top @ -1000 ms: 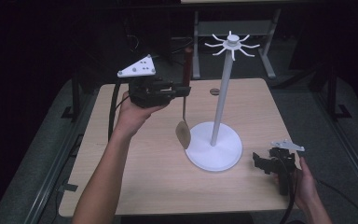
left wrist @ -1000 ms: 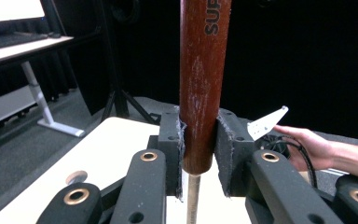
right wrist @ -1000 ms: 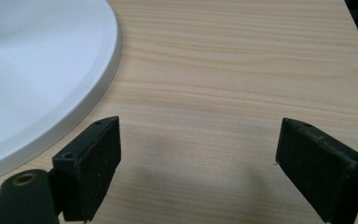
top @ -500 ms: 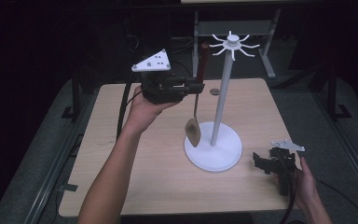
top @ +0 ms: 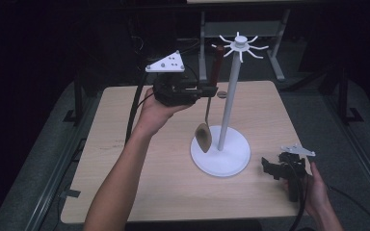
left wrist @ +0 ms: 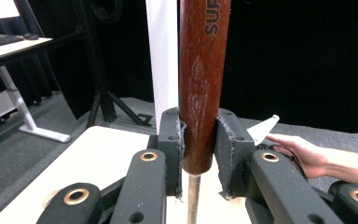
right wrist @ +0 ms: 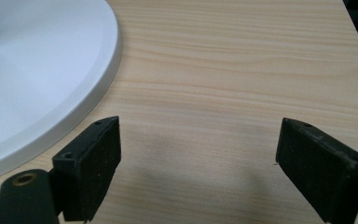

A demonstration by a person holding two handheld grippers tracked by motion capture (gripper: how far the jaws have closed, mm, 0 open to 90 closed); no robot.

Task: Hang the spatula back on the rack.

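The left gripper [top: 207, 91] is up above the desk [top: 125, 144], its fingers [left wrist: 170, 140] clamped tight on a ladle [top: 207, 113] by its reddish-brown wooden handle, round and worn, with pale scuffs and printed letters near the top. In the left gripper view the handle stands upright between the padded faces, and a thin metal shank drops out of its lower end. From the high view, that shank runs down to a dull oval bowl hanging just left of the stand's pole and over the left rim of its base.

The stand [top: 221, 154] itself: smooth white, a flat round disc base, a slim straight pole, and a crown of short curved hooks spread like spokes at the top. The ladle's handle top sits just left of those hooks.

The desk is pale wood with fine straight grain, rounded corners, dark floor on all sides. Left of the stand, plenty of bare wood.

Right of the stand's base, near the desk's right edge, the right gripper [top: 274, 169] rests low in the hand, fingers [right wrist: 91, 163] spread wide over bare wood, the disc's rim just beside one of them.
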